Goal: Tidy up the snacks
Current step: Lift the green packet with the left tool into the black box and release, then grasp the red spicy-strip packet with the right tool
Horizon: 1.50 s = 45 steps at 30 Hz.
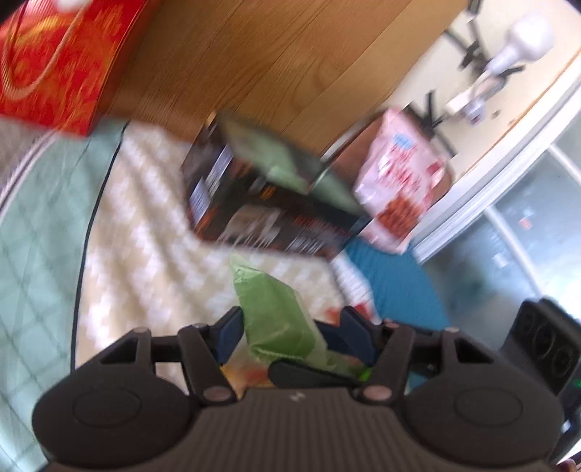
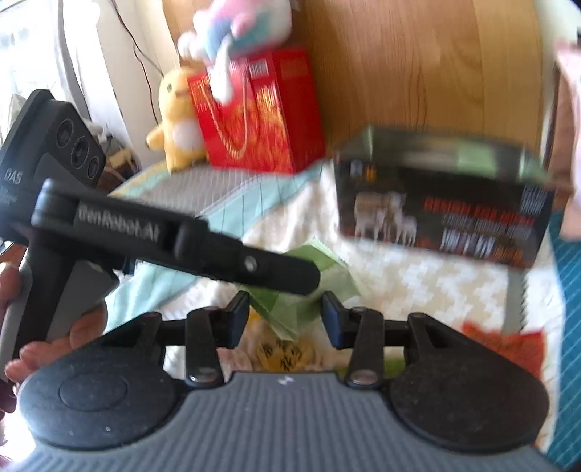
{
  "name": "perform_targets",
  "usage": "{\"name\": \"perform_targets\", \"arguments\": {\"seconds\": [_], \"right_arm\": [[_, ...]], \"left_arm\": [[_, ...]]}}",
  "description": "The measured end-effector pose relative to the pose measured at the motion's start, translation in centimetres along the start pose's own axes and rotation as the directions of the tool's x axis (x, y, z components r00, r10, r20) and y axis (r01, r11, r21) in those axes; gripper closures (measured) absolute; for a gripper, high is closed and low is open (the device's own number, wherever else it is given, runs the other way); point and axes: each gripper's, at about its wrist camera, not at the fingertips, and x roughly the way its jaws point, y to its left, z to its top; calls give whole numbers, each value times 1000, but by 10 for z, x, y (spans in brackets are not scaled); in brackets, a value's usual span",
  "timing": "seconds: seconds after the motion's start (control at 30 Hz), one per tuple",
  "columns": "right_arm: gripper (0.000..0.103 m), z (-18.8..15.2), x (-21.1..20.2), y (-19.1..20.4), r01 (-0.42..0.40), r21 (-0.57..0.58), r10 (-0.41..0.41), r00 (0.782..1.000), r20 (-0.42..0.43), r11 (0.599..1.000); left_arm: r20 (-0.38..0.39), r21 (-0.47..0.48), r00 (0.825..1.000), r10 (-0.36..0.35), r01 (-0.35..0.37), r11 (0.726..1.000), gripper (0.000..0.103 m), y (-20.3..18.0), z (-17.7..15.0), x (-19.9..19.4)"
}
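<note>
Bed [image 1: 145, 218] beneath everything, spread with a cream zigzag blanket over a mint-green quilt, plus a teal cloth [image 1: 399, 283] at its right edge. Wooden headboard [image 1: 272, 54] behind. Red gift bag [image 1: 54, 61] with gold pattern and cord handle, upright on the bed against the wood. Black box [image 1: 254, 203] further right, resting on the cream blanket near the headboard, top open, green lining inside, pale animals and orange lettering on its long side. Pink snack pack [image 1: 399, 181] just beside the box's right end, tilted, whether touching or apart lost in the blur. Pastel plush toy [image 2: 236, 29] on top of the red bag, yellow plush toy [image 2: 174, 119] just left of it. Left gripper [image 1: 292, 316] gripped by a hand [image 2: 83, 326], angled down over the blanket in front of the box. Right gripper [image 2: 287, 301] close beside, the left one's finger crossing just ahead of it. Green snack packet [image 1: 276, 319] on the blanket between the left jaws, left pad against its edge; too blurred to tell whether clamped. Right jaws apart, the same green packet below and between them, no pad pressing on it. Yellow wrapper [image 2: 279, 355] under the right gripper, orange wrapper [image 2: 504, 341] well off to its right.
</note>
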Motion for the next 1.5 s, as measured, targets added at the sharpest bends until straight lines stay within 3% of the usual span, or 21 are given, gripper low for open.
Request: {"name": "perform_targets", "arguments": {"seconds": [0.23, 0.37, 0.4, 0.43, 0.47, 0.57, 0.73, 0.83, 1.0, 1.1, 1.23, 1.3, 1.5], "right_arm": [[59, 32, -17, -8, 85, -44, -75, 979, 192, 995], [59, 62, 5, -30, 113, -29, -103, 966, 237, 993], [58, 68, 14, -35, 124, -30, -113, 964, 242, 992], [57, 74, 24, -39, 137, -24, -128, 963, 236, 990], [51, 78, 30, -43, 151, -21, -143, 965, 220, 988], [49, 83, 45, -55, 209, -10, -205, 963, 174, 978], [46, 56, -2, -70, 184, 32, -187, 959, 213, 982], [46, 28, -32, -82, 215, 67, -224, 951, 211, 974], [45, -23, -75, -119, 260, 247, -297, 946, 129, 934], [45, -49, -92, -130, 219, 367, -271, 957, 98, 904], [46, -63, -94, -125, 218, 397, -268, 960, 77, 892], [55, -63, -87, -126, 226, 403, -267, 962, 49, 887], [58, -60, -67, -116, 172, 376, -191, 982, 12, 911]], "left_arm": [[134, 125, 989, -56, 40, 991, 43, -41, 47, -6], [196, 156, 981, 4, -35, 987, 43, -46, 79, 15], [206, 157, 978, 27, -60, 986, 39, -45, 87, 23], [208, 151, 977, 56, -89, 985, 30, -42, 94, 32], [201, 139, 975, 92, -122, 983, 27, -39, 100, 41], [163, 116, 971, 174, -194, 974, 28, -28, 104, 60], [168, 107, 979, 118, -137, 985, 28, -26, 79, 37], [139, 112, 988, 72, -88, 990, 27, -27, 55, 21], [36, 85, 999, -17, 14, 996, 27, -30, 12, 16], [-12, 70, 998, -67, 68, 995, 27, -34, -12, 17], [-56, 68, 994, -98, 101, 993, 27, -41, -31, 25], [-72, 60, 993, -93, 97, 993, 27, -44, -34, 31], [-83, 46, 993, -83, 87, 995, 27, -43, -37, 35]]}}
